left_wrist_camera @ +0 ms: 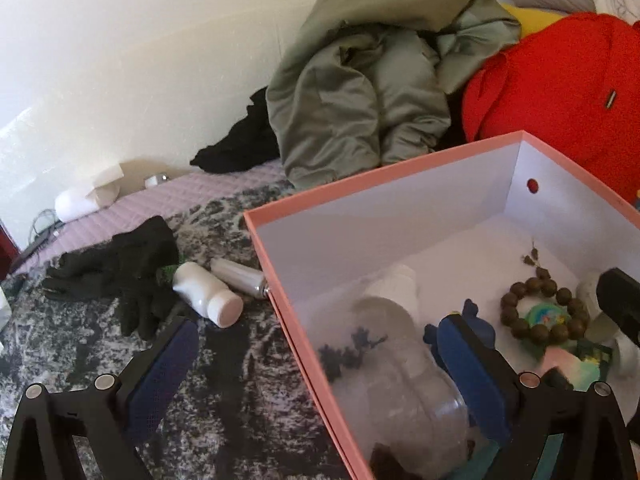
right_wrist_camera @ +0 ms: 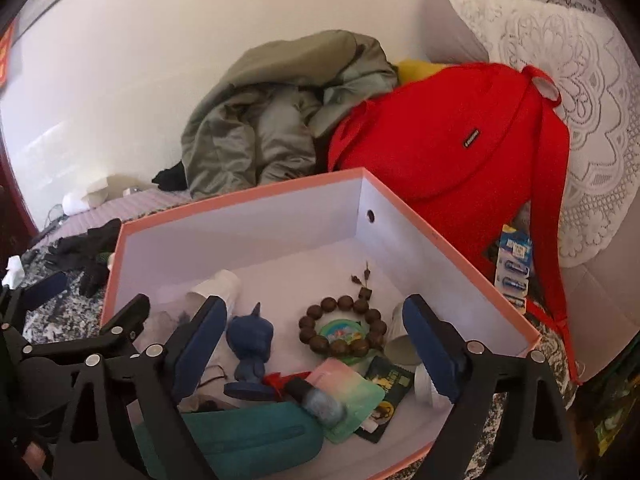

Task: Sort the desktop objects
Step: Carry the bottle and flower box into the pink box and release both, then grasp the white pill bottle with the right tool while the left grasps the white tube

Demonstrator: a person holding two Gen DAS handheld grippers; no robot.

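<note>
A pink-rimmed white box (left_wrist_camera: 360, 184) (right_wrist_camera: 240, 196) holds a bead bracelet (left_wrist_camera: 540, 312) (right_wrist_camera: 340, 324), a blue figurine (right_wrist_camera: 252, 340), a clear bottle (left_wrist_camera: 404, 368), a teal pouch (right_wrist_camera: 248, 436) and cards. My left gripper (left_wrist_camera: 320, 360) is open and empty, straddling the box's left wall, one finger inside. My right gripper (right_wrist_camera: 316, 340) is open and empty, hovering over the box's contents. Outside the box, to its left, lie a white bottle (left_wrist_camera: 206, 294), a silver tube (left_wrist_camera: 240, 278) and black gloves (left_wrist_camera: 116, 272).
A grey-green jacket (left_wrist_camera: 372, 80) and a red backpack (right_wrist_camera: 452, 140) are piled behind the box against the wall. A pack of batteries (right_wrist_camera: 514, 272) stands right of the box. Tissue (right_wrist_camera: 14, 270) lies at the far left. The bedspread (left_wrist_camera: 224, 392) is dark and mottled.
</note>
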